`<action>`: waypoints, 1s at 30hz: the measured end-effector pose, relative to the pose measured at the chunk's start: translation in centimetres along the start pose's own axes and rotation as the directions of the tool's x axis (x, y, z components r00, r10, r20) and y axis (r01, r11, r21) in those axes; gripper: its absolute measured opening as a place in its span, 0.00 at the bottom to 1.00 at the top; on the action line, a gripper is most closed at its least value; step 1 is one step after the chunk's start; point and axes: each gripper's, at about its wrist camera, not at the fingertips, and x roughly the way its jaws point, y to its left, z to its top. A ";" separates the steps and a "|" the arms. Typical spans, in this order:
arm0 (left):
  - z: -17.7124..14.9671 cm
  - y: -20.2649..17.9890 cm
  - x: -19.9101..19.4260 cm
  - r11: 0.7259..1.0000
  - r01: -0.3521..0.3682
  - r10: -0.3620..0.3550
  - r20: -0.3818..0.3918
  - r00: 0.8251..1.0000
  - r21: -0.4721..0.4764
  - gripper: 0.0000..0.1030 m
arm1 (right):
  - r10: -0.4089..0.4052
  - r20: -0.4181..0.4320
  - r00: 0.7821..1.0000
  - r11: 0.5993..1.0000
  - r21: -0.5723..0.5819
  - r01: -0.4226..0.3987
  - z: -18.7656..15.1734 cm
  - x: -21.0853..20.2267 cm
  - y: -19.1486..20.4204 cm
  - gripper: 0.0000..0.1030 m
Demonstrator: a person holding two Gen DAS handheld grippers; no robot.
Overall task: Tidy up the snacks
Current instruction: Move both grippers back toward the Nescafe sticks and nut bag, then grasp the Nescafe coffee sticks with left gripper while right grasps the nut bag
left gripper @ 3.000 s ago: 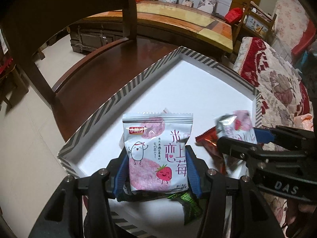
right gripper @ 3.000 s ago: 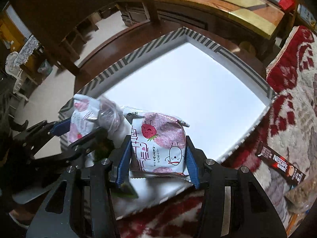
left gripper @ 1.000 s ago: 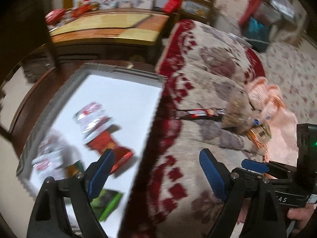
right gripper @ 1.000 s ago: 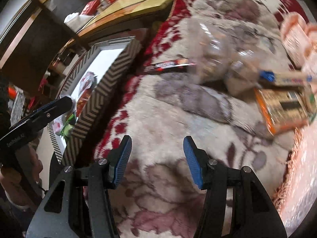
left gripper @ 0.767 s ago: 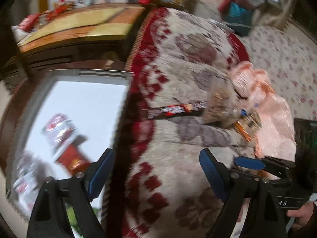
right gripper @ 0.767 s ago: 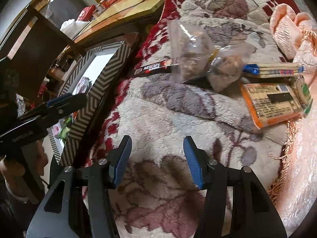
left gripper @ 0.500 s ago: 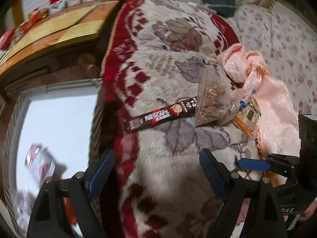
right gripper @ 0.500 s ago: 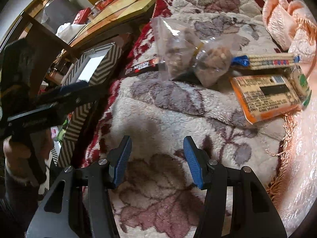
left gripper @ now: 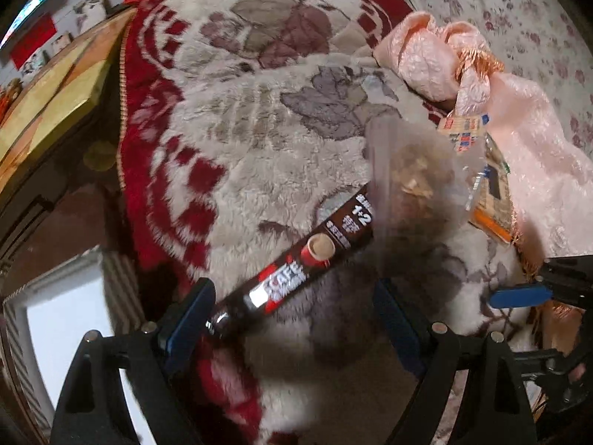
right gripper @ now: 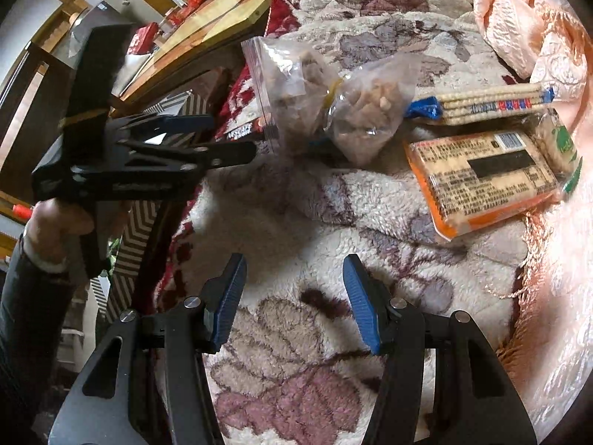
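My left gripper (left gripper: 292, 319) is open just above a dark Nescafe coffee stick (left gripper: 296, 267) that lies slanted on the plush floral blanket (left gripper: 259, 148); the stick's lower end sits near the left finger. A clear bag of brown snacks (left gripper: 415, 185) covers the stick's upper end. My right gripper (right gripper: 294, 300) is open and empty over the blanket (right gripper: 296, 222). Ahead of it lie the clear snack bags (right gripper: 333, 104), an orange cracker pack (right gripper: 481, 178) and a biscuit sleeve (right gripper: 493, 102). The left gripper also shows in the right wrist view (right gripper: 207, 144).
The white tray with a striped rim (left gripper: 55, 326) stands at the lower left beside the blanket. A pink satin cloth (left gripper: 500, 118) lies to the right. A wooden table (right gripper: 207, 26) stands behind.
Both grippers let go of their strawberry snack packs in the tray and swung right to the blanket. The left gripper has closed in on the coffee stick.
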 end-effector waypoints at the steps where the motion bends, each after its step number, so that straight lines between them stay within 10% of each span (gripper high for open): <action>1: 0.3 0.0 0.5 1.000 -0.005 0.005 -0.013 1.000 0.008 0.86 | 0.004 0.003 1.000 1.000 0.000 -0.004 0.1 0.0 0.0 0.53; 5: 0.9 -0.1 1.8 0.999 -0.004 0.005 -0.032 0.999 0.035 0.83 | 0.021 0.018 1.000 1.000 0.001 -0.021 0.3 -0.3 -0.1 0.53; 19: 0.0 -1.2 0.0 1.000 0.014 -0.014 -0.025 1.000 -0.005 0.11 | 0.030 0.137 0.990 0.998 0.043 -0.036 1.0 -3.0 -2.1 0.53; 30: -4.7 -0.4 -3.6 0.969 0.054 -0.042 0.057 0.998 -0.241 0.11 | -0.034 0.176 0.984 0.999 0.023 0.030 2.7 -3.3 -1.5 0.53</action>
